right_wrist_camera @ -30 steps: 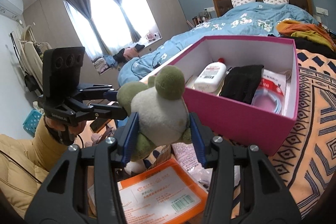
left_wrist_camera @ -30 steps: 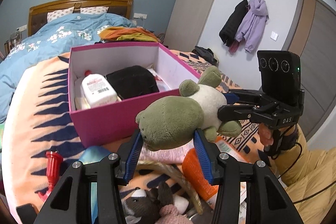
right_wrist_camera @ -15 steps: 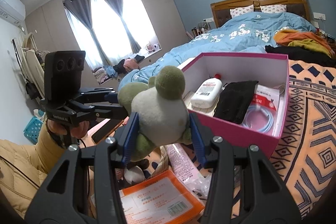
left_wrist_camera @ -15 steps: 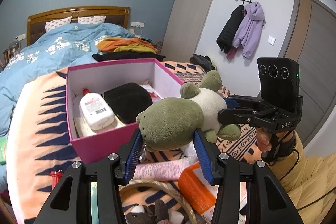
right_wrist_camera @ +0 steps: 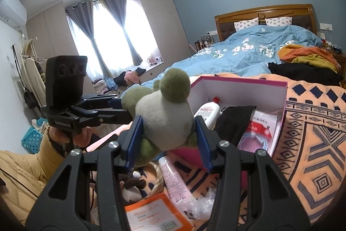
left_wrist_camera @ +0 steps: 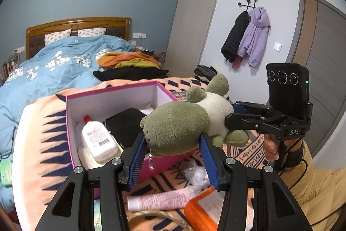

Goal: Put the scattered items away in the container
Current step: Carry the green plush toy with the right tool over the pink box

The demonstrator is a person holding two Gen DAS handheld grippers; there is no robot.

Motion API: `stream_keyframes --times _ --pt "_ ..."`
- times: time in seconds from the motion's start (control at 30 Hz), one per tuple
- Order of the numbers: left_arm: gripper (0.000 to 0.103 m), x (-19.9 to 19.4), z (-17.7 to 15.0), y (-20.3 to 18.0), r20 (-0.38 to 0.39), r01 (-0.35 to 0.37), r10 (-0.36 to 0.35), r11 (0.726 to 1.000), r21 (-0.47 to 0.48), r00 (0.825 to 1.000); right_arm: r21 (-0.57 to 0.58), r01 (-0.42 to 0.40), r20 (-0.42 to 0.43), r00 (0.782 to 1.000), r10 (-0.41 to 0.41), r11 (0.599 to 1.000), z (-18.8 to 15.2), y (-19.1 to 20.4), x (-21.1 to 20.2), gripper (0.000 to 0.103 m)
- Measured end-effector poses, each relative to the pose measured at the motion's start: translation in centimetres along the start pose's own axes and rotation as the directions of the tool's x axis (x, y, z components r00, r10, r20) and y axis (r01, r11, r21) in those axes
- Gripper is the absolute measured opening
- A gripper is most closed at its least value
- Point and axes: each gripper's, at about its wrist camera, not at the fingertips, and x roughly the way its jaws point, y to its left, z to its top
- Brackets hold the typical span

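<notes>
Your left gripper [left_wrist_camera: 173, 162] and right gripper [right_wrist_camera: 167, 141] both pinch the plush frog [left_wrist_camera: 179, 125]. Move it over the pink box [left_wrist_camera: 112, 96], then let go together.

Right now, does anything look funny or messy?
Yes. Both grippers squeeze one stuffed frog in mid-air by the pink box: left gripper on its head, right gripper on its belly. A pink tube lies outside the box.

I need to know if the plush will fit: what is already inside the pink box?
Inside the pink box lie a white lotion bottle, a black pouch and a red-and-white packet over a coiled tube. The plush frog covers the near corner.
</notes>
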Motion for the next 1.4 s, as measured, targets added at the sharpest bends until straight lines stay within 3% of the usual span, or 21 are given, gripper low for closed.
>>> stream_keyframes --times 0.6,0.9,1.4 --pt "0.05 4.8 3.9 2.5 -0.016 -0.025 0.025 0.999 -0.033 1.0 0.077 0.039 0.025 0.999 -0.041 0.996 2.6 -5.1 1.7 0.05" --pt "0.05 7.7 4.8 4.1 -0.055 -0.024 0.02 0.998 -0.066 0.998 0.136 0.051 0.0 0.999 -0.051 0.989 2.9 -8.2 3.0 0.05" --pt "0.05 11.9 5.3 6.7 -0.119 -0.081 0.066 0.989 -0.123 0.991 0.183 0.097 -0.068 0.994 -0.085 0.978 3.0 -12.0 6.1 0.05"
